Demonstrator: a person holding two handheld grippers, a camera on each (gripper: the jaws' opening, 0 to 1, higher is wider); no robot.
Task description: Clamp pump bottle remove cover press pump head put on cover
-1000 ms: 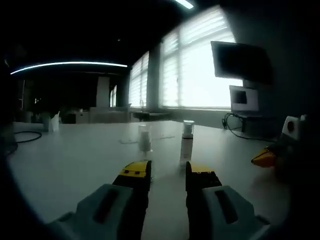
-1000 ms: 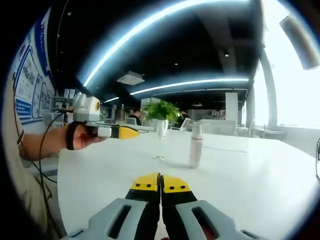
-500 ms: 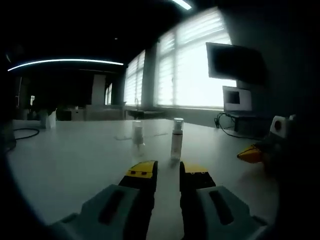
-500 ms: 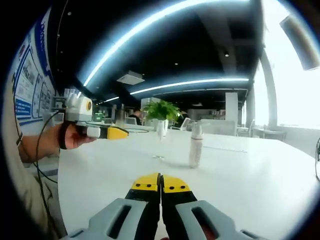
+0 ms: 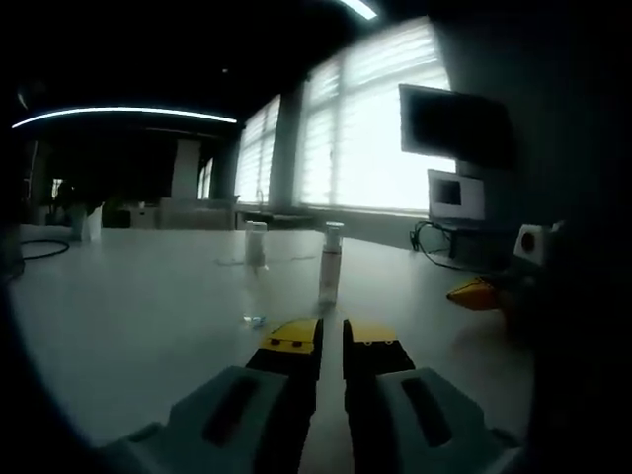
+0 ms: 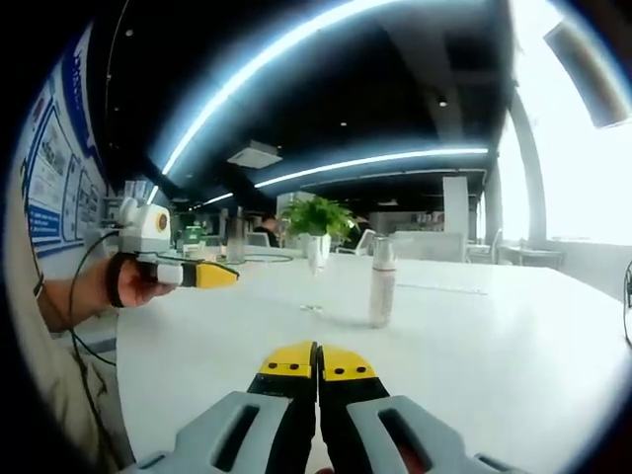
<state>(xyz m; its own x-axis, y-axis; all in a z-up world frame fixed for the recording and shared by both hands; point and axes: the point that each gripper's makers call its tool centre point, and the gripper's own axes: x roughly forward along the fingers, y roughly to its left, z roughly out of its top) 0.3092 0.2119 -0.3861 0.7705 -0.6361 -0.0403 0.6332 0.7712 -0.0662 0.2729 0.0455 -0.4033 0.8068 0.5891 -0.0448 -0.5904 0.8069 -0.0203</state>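
Left gripper [image 5: 332, 336]: jaws nearly closed, empty.
Right gripper [image 6: 317, 362]: jaws closed, empty.
Pump bottle [image 6: 381, 282]: ahead on table [image 6: 513, 336], apart from both.
Axis: upright, cap up.

table [image 6: 474, 355] smooth white, slight sheen; pump bottle [image 6: 381, 291] pale plastic, clear cap.

Grey grippers [image 6: 317, 363], yellow-black jaws; black wrist strap [image 6: 115, 279].

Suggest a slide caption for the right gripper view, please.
Shut right gripper faces the upright pump bottle on the white table.
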